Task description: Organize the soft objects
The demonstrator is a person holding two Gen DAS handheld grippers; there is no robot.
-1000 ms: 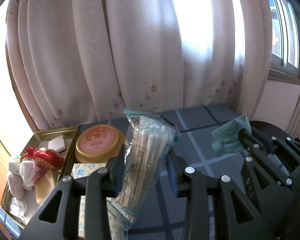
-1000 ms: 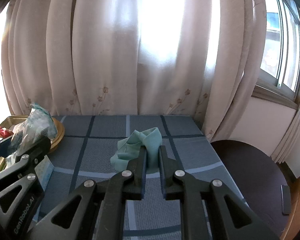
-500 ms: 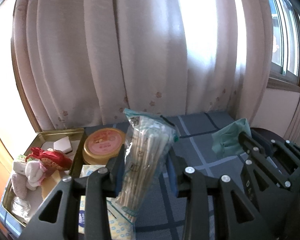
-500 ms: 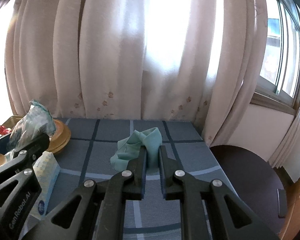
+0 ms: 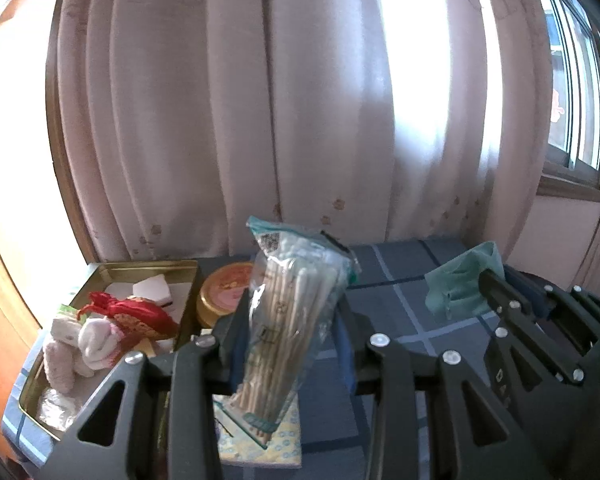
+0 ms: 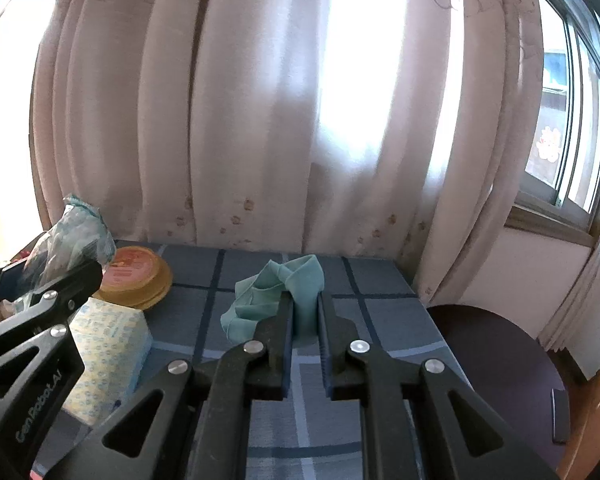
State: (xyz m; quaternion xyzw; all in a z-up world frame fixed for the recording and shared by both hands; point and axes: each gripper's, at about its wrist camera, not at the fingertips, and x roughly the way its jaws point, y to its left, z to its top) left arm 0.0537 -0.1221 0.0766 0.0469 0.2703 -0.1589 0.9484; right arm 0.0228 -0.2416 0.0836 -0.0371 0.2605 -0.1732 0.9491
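tin (image 5: 112, 270) crowded, lid (image 6: 136, 276) + tissue pack (image 6: 108, 344) block left

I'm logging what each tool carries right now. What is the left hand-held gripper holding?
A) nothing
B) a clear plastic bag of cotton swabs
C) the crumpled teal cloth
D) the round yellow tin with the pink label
B: in the left wrist view, the clear plastic bag of cotton swabs stands clamped between the left hand-held gripper fingers; the crumpled teal cloth sits in the right hand-held gripper.

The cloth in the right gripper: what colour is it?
Pale teal green cloth, clearest in the right wrist view.
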